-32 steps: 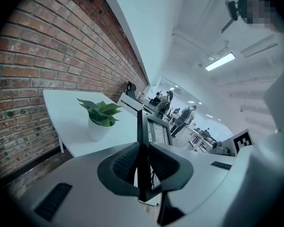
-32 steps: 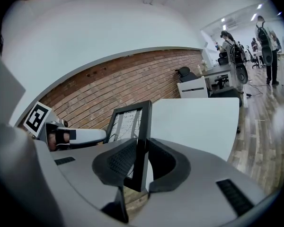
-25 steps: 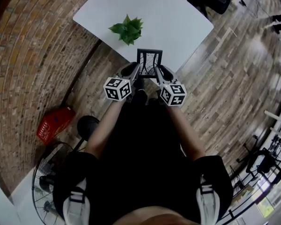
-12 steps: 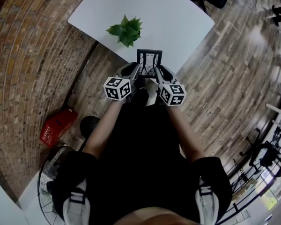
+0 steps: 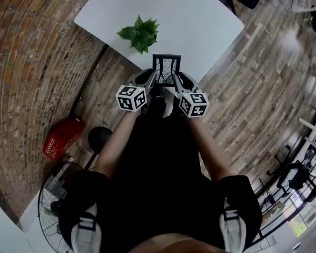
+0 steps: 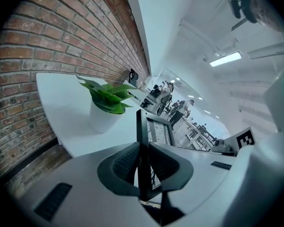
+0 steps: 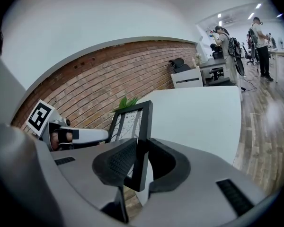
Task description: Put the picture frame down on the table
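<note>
A black picture frame (image 5: 166,69) with a line drawing in it is held upright between both grippers, at the near edge of the white table (image 5: 200,20). My left gripper (image 5: 153,81) is shut on the frame's left side bar (image 6: 141,145). My right gripper (image 5: 175,81) is shut on its right side bar (image 7: 143,141). In the right gripper view the frame's lower corner hangs in front of the table's edge, and the left gripper (image 7: 68,136) shows beyond it. Whether the frame touches the table is hidden.
A potted green plant (image 5: 140,33) in a white pot (image 6: 102,119) stands on the table just left of the frame. A brick wall (image 5: 37,62) runs along the left. A red basket (image 5: 62,139), a black stool (image 5: 99,139) and a fan (image 5: 55,186) stand on the floor at left.
Both grippers and the frame have shifted slightly up and left in the view, a little farther over the table's near edge. The grip is unchanged.
</note>
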`<state>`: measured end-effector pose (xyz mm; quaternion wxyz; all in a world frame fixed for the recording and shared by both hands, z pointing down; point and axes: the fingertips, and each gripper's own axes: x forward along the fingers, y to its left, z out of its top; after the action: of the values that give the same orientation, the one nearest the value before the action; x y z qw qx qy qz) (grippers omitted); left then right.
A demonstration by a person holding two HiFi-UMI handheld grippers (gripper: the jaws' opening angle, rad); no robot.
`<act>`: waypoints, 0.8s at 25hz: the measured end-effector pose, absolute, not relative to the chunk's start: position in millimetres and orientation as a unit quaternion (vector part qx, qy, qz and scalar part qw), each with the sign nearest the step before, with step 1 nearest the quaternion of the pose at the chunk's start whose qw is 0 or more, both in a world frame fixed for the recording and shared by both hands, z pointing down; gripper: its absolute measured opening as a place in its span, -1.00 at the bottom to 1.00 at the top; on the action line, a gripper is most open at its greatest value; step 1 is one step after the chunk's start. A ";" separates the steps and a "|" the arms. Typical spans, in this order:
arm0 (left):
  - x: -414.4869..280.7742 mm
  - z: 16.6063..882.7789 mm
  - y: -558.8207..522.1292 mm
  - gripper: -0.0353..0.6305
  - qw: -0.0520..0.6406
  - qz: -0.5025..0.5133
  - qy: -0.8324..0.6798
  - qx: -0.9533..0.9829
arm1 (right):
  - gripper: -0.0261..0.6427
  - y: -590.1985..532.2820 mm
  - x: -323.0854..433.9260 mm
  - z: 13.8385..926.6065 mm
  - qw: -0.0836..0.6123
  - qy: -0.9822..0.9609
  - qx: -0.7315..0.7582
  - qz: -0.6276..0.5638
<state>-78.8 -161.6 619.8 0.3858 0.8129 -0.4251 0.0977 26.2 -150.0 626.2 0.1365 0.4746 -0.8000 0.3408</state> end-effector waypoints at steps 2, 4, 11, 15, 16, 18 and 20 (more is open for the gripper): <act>-78.5 624.0 -162.2 -0.67 0.389 0.099 -0.427 0.810 | -0.69 -150.5 26.4 630.3 0.140 -0.800 0.471 0.344; -77.5 628.9 -163.0 -0.67 0.391 0.102 -0.428 0.808 | -0.69 -151.0 27.4 635.7 0.144 -0.800 0.468 0.347; -74.5 648.3 -166.0 -0.67 0.402 0.109 -0.429 0.801 | -0.69 -156.6 29.9 654.8 0.155 -0.797 0.462 0.358; -73.3 655.7 -173.2 -0.67 0.404 0.109 -0.432 0.799 | -0.69 -163.4 31.7 662.9 0.159 -0.796 0.460 0.360; -73.0 657.4 -175.0 -0.67 0.405 0.110 -0.432 0.798 | -0.69 -165.0 32.1 664.8 0.159 -0.796 0.460 0.361; -73.0 661.1 -177.1 -0.67 0.406 0.111 -0.434 0.796 | -0.69 -167.2 31.9 668.8 0.161 -0.795 0.458 0.363; -73.6 666.0 -177.6 -0.67 0.410 0.114 -0.436 0.793 | -0.69 -168.3 31.2 673.9 0.164 -0.794 0.456 0.367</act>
<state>-73.6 -177.6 666.0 0.4096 0.7932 -0.4360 0.1140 31.2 -168.3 673.9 0.1635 0.4559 -0.7940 0.3674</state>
